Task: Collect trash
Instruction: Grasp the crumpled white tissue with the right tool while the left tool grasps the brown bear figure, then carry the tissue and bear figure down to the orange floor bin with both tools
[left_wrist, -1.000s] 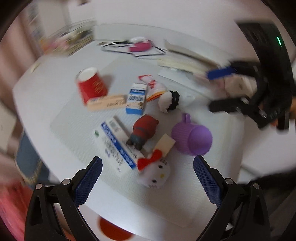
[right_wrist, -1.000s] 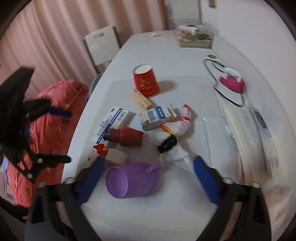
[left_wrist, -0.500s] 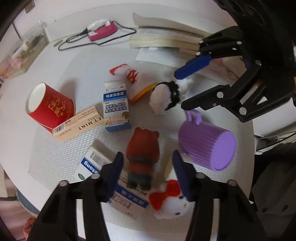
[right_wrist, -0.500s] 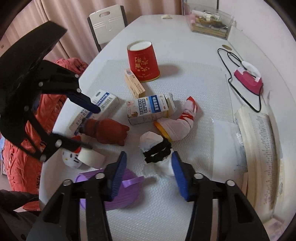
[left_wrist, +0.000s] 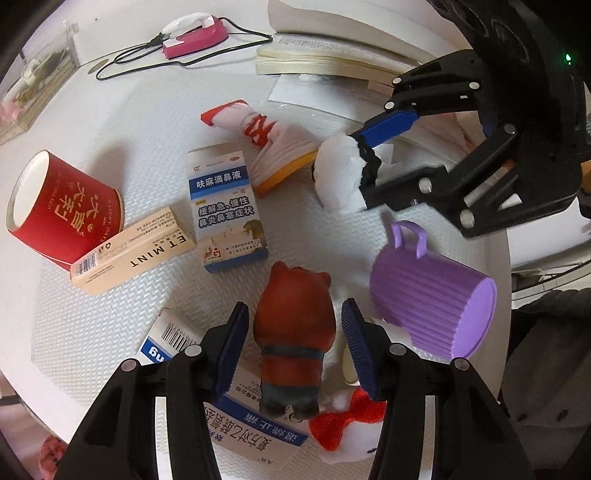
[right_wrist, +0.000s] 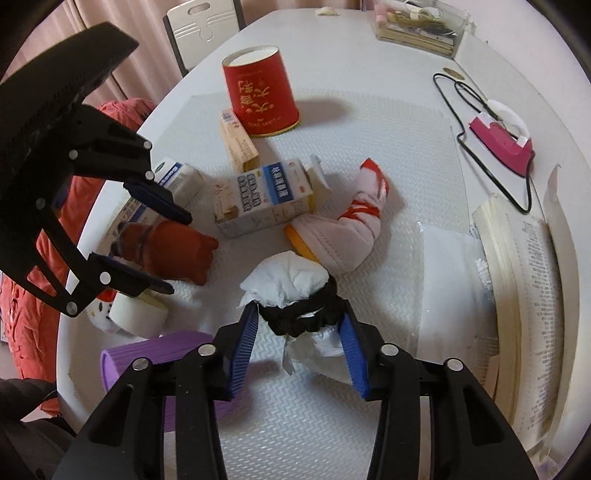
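A crumpled white tissue wad (right_wrist: 288, 280) ringed by a black hair band (right_wrist: 306, 317) lies on the white mat. My right gripper (right_wrist: 297, 310) points down over it, its jaws closing, and the blue pads touch the band on both sides. My left gripper (left_wrist: 294, 304) straddles a red bear toy (left_wrist: 295, 347) that lies on a blue-and-white box (left_wrist: 251, 417). Narrow gaps show between its pads and the bear. A red paper cup (left_wrist: 62, 206), a mint box (left_wrist: 133, 254) and a medicine box (left_wrist: 225, 206) lie further back.
A purple cup (left_wrist: 432, 295) lies on its side right of the bear, with a white kitty toy (left_wrist: 343, 424) near it. A small white-and-red shoe (left_wrist: 273, 144), an open book (right_wrist: 524, 295), a pink device with cable (right_wrist: 502, 136) and a chair (right_wrist: 203, 26) surround the mat.
Both grippers have come down onto the mat and narrowed from wide open. The left now straddles the bear and the right has closed in on the tissue wad.
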